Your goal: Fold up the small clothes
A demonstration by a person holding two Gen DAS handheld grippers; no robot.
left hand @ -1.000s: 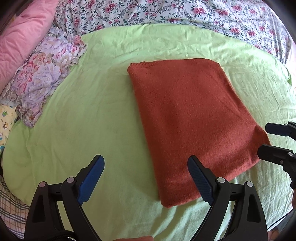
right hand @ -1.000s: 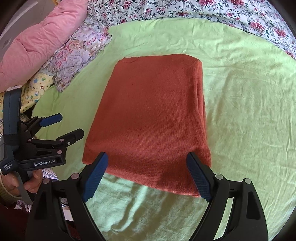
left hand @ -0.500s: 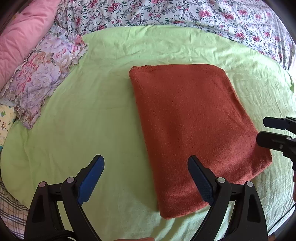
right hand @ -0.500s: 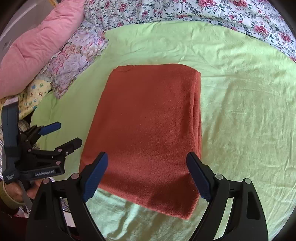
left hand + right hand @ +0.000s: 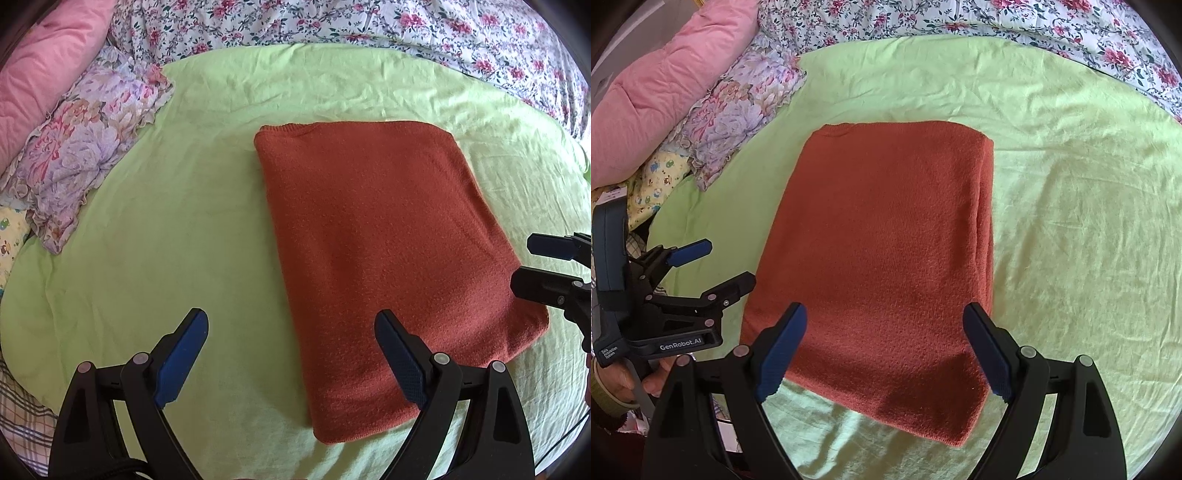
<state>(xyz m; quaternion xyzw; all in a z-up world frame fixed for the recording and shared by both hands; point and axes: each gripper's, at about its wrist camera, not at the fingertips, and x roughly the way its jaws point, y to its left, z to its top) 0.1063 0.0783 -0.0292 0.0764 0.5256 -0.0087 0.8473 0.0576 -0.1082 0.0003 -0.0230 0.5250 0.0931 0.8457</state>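
Rust-red garment [image 5: 384,251] — nubby matt knit — on a smooth, lightly creased green cotton sheet [image 5: 177,236].

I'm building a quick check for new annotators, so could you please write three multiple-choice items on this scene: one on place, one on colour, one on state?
1. Where does the folded garment lie?
A. On the green sheet
B. On the pink pillow
C. In a basket

2. What colour is the garment?
A. Navy
B. Rust orange
C. White

3. How do the two claws stand?
A. Both shut on the garment
B. One open, one shut
C. Both open, holding nothing

Answers:
1 A: green sheet shows on every side of it.
2 B: both views show rust-orange knit.
3 C: the left claw and right claw have fingers spread, with nothing between them.
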